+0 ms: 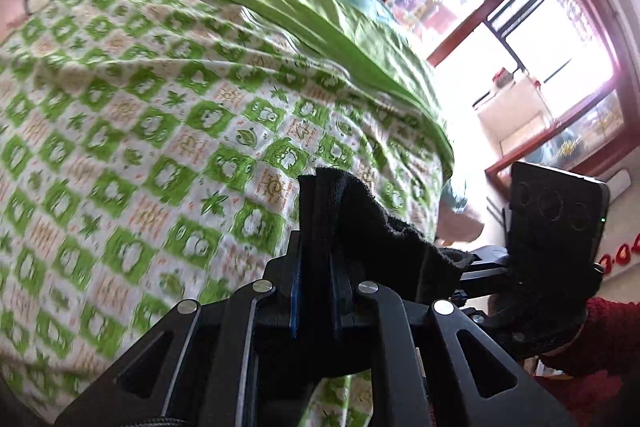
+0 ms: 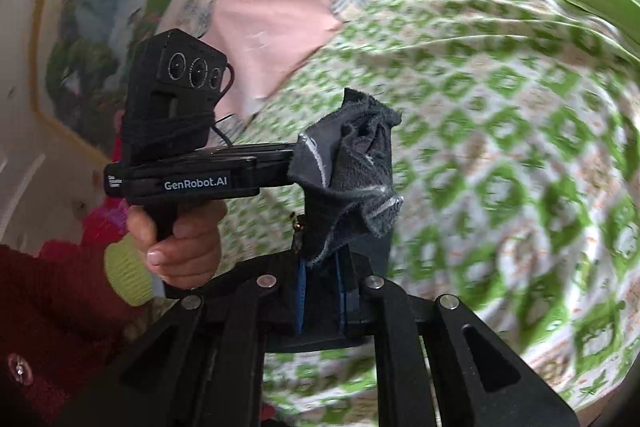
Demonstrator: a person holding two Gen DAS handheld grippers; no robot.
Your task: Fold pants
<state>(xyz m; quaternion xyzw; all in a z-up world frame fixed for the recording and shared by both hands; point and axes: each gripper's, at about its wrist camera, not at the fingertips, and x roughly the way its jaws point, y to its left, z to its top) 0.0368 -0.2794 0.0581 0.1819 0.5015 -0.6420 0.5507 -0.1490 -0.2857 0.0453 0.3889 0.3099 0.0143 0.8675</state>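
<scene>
While both pinch dark pants (image 2: 352, 163) above bed (image 1: 160, 115): left gripper (image 1: 316, 211), right gripper (image 2: 324, 259) clamped on cloth. Mid-fold. Next, probably lay flat.

Both the right tongs (image 2: 322, 259) and left tongs (image 2: 294, 159) pinch the dark pants (image 2: 348, 171) above the green-patterned bedspread (image 2: 500, 147).

Daylight floods in from the window (image 1: 520, 39) at the far right of the left wrist view, blown out to white glare; the patterned bedspread (image 1: 140, 115) is evenly bright but smeared by motion blur in both views; fisheye bending and dark vignetting ring every edge; near black tongs read underexposed.
</scene>
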